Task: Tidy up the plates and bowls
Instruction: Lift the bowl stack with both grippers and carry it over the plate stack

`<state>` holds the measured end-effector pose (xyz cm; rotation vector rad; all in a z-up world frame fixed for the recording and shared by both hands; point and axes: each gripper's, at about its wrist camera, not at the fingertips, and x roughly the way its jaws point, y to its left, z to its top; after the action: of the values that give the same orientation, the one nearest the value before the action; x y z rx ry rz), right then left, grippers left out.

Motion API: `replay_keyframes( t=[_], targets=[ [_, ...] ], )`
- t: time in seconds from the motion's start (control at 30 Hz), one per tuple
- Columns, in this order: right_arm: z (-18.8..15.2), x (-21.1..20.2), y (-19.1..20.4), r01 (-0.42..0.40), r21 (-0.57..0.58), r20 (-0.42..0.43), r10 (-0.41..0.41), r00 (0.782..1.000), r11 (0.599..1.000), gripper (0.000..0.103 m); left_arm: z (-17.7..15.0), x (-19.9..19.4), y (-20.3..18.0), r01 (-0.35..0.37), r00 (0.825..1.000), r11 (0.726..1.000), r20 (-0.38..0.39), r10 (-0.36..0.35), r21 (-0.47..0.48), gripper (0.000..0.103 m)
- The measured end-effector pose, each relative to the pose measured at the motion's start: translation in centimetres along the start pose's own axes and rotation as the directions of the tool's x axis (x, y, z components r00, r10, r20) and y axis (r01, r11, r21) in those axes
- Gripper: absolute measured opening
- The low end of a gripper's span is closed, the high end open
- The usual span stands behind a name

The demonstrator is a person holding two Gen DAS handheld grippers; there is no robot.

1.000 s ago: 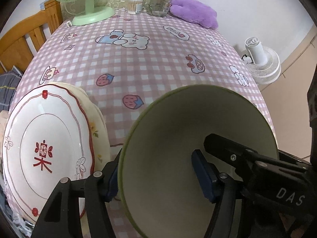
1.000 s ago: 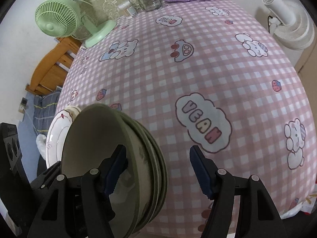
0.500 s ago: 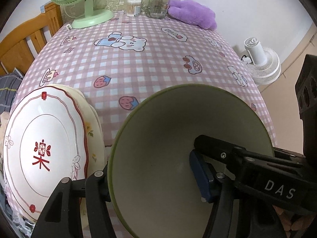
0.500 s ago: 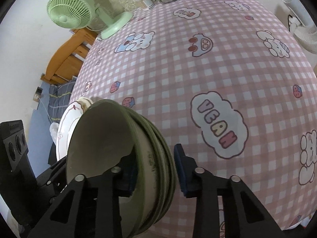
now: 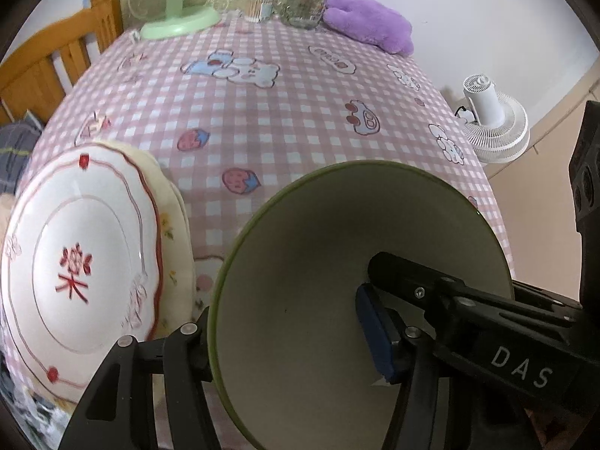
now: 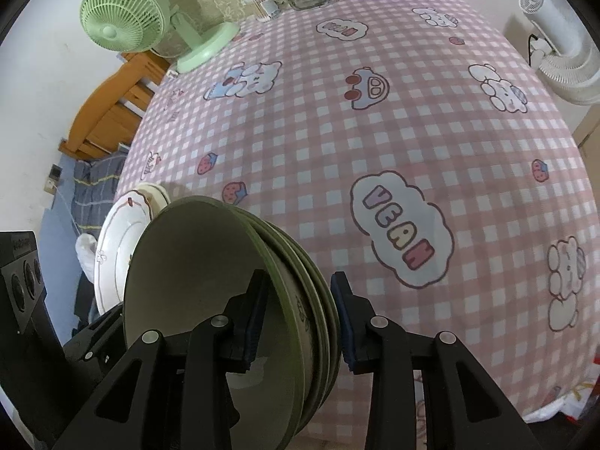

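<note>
Bowls (image 6: 225, 292), olive green and nested in a stack of about three, stand at the near edge of a table covered in a pink checked cloth (image 5: 292, 120) with cartoon bears and strawberries.

My right gripper (image 6: 298, 318) pinches the rims of the stack at its right side: one blue pad sits inside the top bowl, the other presses the outermost wall.

My left gripper (image 5: 288, 333) straddles the same stack from the left, its jaws closing; one finger is outside the wall at 9 o'clock, and the blue pad (image 5: 375, 330) of the other is inside the top bowl (whether the pads already press the wall, I cannot tell).

In my left view the other gripper's black arm, lettered DAS, crosses the bowl's inside at 4 o'clock and hides part of it.

At 9 o'clock of the bowls lies a white scalloped plate (image 5: 78, 258) with red trim, on a cream plate (image 5: 174, 225) with yellow flowers.

Far across the table, at 12 o'clock, stand a green desk fan (image 6: 123, 18), a glass jar (image 5: 302, 0) and a purple plush toy (image 5: 369, 22). A white fan (image 5: 495, 123) stands on the floor at 2 o'clock.
</note>
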<state>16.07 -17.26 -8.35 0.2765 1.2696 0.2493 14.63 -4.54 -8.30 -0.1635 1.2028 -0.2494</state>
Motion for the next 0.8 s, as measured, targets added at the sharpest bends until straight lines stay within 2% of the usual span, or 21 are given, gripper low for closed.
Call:
replay_keyframes(
  t=[0.13,0.4,0.53,0.8],
  targets=[
    [0.1,-1.0,-0.3,0.000,0.000,-0.003,0.000,1.000,1.000,0.037,0.4,-1.1,-1.1,-0.003,1.000,1.000,0.022,0.003,0.012,0.059],
    [1.0,-4.8,0.2,-0.016,-0.030,0.054,0.017,0.998,0.999,0.038,1.2,-4.3,-2.3,-0.010,0.997,1.000,0.074,0.010,-0.009,0.059],
    [0.8,-5.9,1.4,-0.015,-0.067,0.065,0.019,0.998,0.998,0.038,0.9,-5.6,-1.8,-0.017,0.996,0.999,0.083,0.020,-0.035,0.059],
    [0.2,-6.4,4.4,-0.009,-0.069,0.111,0.017,0.994,0.998,0.038,1.0,-7.8,0.6,-0.009,0.991,1.000,0.136,0.008,0.008,0.059]
  ],
)
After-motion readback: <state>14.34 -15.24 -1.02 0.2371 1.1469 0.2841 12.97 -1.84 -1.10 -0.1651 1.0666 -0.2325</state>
